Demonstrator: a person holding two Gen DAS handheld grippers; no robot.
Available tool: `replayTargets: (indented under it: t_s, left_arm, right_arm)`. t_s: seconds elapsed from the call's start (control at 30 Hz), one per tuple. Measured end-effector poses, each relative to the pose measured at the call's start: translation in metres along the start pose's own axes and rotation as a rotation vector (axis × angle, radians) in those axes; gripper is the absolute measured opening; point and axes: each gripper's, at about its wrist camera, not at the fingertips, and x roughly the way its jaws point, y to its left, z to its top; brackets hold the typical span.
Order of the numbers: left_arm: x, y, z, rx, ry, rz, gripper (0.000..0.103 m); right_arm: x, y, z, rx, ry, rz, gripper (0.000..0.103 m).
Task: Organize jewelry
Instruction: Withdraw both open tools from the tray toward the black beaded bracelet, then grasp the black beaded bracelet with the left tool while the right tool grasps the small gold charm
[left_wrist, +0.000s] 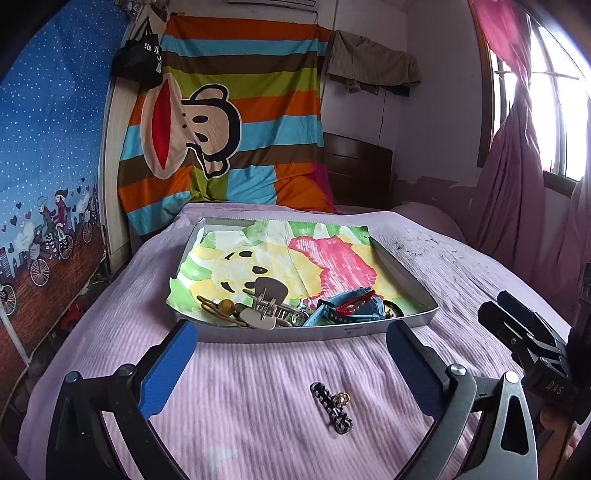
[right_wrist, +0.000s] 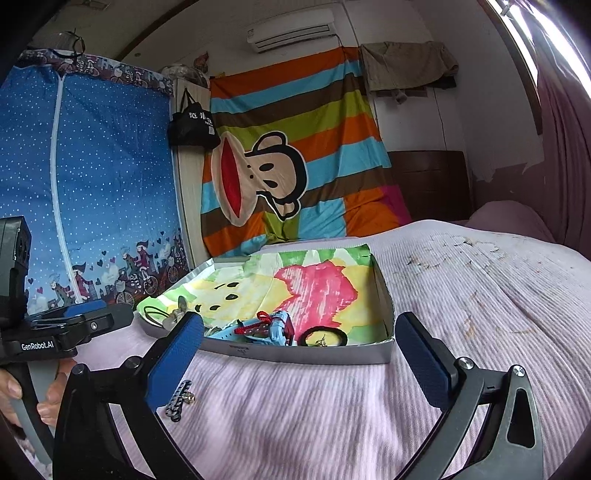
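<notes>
A shallow white tray (left_wrist: 321, 331) lined with a coloured drawing sits on the pink bedspread; it also shows in the right wrist view (right_wrist: 317, 353). Its near end holds a blue watch (left_wrist: 351, 308) with a red bead bracelet, metal hair clips (left_wrist: 266, 306), a brown hair tie (left_wrist: 218, 308) and a black hair tie (right_wrist: 325, 338). A black checked hair clip (left_wrist: 334, 408) with a small gold earring lies on the bedspread in front of the tray, also in the right wrist view (right_wrist: 179, 400). My left gripper (left_wrist: 291, 365) is open just above it. My right gripper (right_wrist: 299, 362) is open and empty, to the right of the clip.
A striped monkey blanket (left_wrist: 229, 122) hangs behind the bed. A blue fabric wardrobe (right_wrist: 85, 192) stands to the left. A dark headboard (left_wrist: 354, 170) and pink curtains (left_wrist: 517, 184) are to the right. The right gripper's body shows at the left view's edge (left_wrist: 524, 332).
</notes>
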Motion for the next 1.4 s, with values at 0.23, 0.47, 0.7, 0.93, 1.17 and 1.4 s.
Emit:
replayTargets:
  t_s: [0.23,0.47,0.7,0.93,1.17,1.4]
  left_arm:
    - [-0.019,0.011,-0.011,0.0,-0.016,0.016,0.103]
    - [-0.031,0.015,-0.027,0.022,-0.007,0.03,0.103]
    - [-0.028,0.021,-0.035,0.016,0.051,0.019,0.103]
    - [-0.015,0.022,-0.039,0.02,0.133,0.007,0.103]
    - [-0.005,0.014,-0.044,0.06,0.195,-0.032,0.102]
    - [0.004,0.005,-0.047,0.093,0.252,-0.1,0.086]
  right_arm:
    - [-0.017,0.011,-0.006,-0.004,-0.02,0.026,0.102]
    - [-0.028,0.023,-0.014,-0.029,-0.023,0.041,0.102]
    - [-0.026,0.029,-0.02,-0.07,0.005,0.043,0.102]
    - [-0.014,0.033,-0.024,-0.085,0.057,0.051,0.102]
    - [-0.002,0.031,-0.03,-0.082,0.121,0.08,0.096]
    - [0.013,0.035,-0.039,-0.112,0.198,0.107,0.068]
